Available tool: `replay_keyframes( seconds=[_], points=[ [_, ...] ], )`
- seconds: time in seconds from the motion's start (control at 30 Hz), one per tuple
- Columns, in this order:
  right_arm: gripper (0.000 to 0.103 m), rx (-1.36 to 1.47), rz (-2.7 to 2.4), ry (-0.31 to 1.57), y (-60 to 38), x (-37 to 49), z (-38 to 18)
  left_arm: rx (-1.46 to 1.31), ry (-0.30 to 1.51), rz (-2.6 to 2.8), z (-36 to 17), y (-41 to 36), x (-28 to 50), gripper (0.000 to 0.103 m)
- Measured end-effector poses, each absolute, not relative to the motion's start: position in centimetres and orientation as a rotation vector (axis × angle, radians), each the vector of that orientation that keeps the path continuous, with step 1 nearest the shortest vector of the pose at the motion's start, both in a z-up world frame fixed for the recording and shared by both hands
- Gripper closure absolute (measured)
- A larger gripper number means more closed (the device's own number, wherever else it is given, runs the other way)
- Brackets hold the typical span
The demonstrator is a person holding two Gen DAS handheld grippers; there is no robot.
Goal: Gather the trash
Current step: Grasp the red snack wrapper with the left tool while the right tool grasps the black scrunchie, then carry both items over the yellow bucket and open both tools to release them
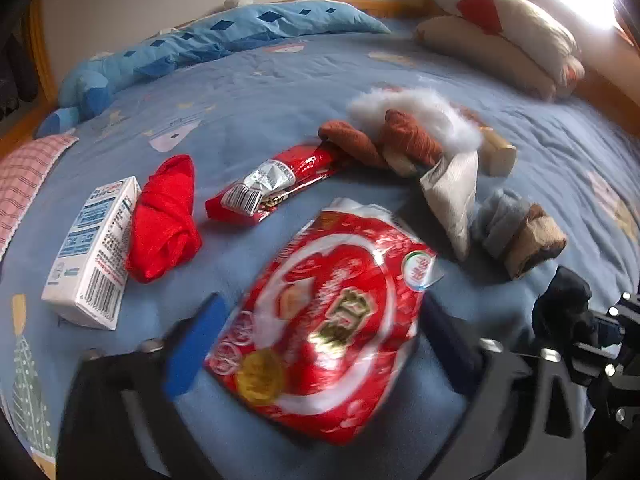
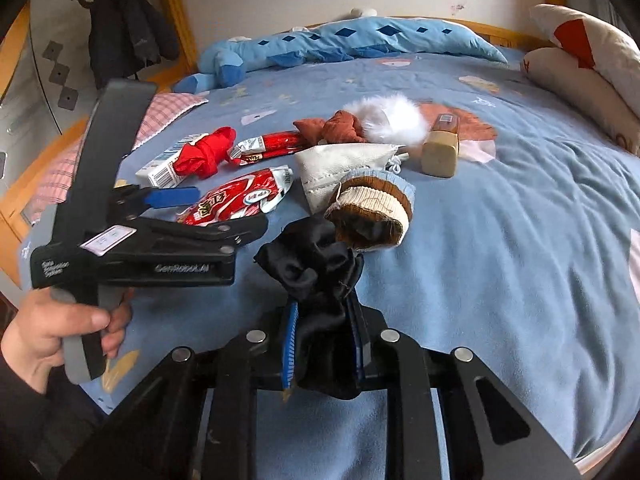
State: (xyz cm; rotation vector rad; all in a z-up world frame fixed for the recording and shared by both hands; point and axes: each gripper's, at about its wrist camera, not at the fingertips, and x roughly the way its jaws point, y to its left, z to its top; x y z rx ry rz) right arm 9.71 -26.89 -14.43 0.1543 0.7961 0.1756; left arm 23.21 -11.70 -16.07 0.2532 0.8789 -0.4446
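Note:
A large red snack bag (image 1: pixel 332 328) lies on the blue bed between the open fingers of my left gripper (image 1: pixel 320 340); it also shows in the right wrist view (image 2: pixel 236 200), with the left gripper (image 2: pixel 224 210) around it. Behind it lie a red foil wrapper (image 1: pixel 276 184), a white milk carton (image 1: pixel 94 252) and a white face mask (image 1: pixel 452 196). My right gripper (image 2: pixel 326 336) is shut on a black cloth (image 2: pixel 320 280), held just above the bed.
Socks lie among the trash: red (image 1: pixel 166 220), rust-brown (image 1: pixel 384 140), grey-brown (image 1: pixel 516 232). A white fluffy item (image 1: pixel 416 112), a wooden block (image 2: pixel 440 148), a blue plush toy (image 2: pixel 320 44) and pillows (image 1: pixel 500 36) rest on the bed. Wooden bed frame (image 2: pixel 176 12) at the back.

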Motion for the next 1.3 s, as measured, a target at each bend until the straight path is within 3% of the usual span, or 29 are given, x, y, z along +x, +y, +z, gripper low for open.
replay_keyframes(
  seconds=[0.03, 0.13, 0.2, 0.27, 0.3, 0.8, 1.3],
  points=[
    [0.082, 0.160, 0.174, 0.793, -27.0, 9.7, -14.4, 0.236, 0.890, -0.448, -16.0, -11.6, 23.3, 0.021],
    [0.082, 0.186, 0.176, 0.784, -27.5, 9.6, -14.3, 0.221, 0.890, -0.447, -15.7, -11.2, 22.7, 0.043],
    [0.082, 0.207, 0.186, 0.778, -27.7, 9.4, -14.1, 0.201, 0.887, -0.465, -15.5, -11.0, 22.3, 0.070],
    [0.082, 0.212, 0.190, 0.771, -27.8, 9.1, -13.9, 0.136, 0.892, -0.490, -15.2, -10.2, 21.8, 0.072],
    [0.082, 0.210, 0.191, 0.763, -27.8, 8.9, -13.7, 0.107, 0.891, -0.502, -15.0, -9.9, 21.6, 0.078],
    [0.082, 0.272, 0.185, 0.592, -30.0, 0.6, -7.0, 0.006, 0.774, -0.728, -9.1, -11.7, 11.8, 0.079],
    [0.082, 0.325, -0.090, 0.506, -38.7, -15.2, -3.8, 0.085, 0.789, -1.116, -7.2, -22.8, 0.5, 0.079]
  ],
)
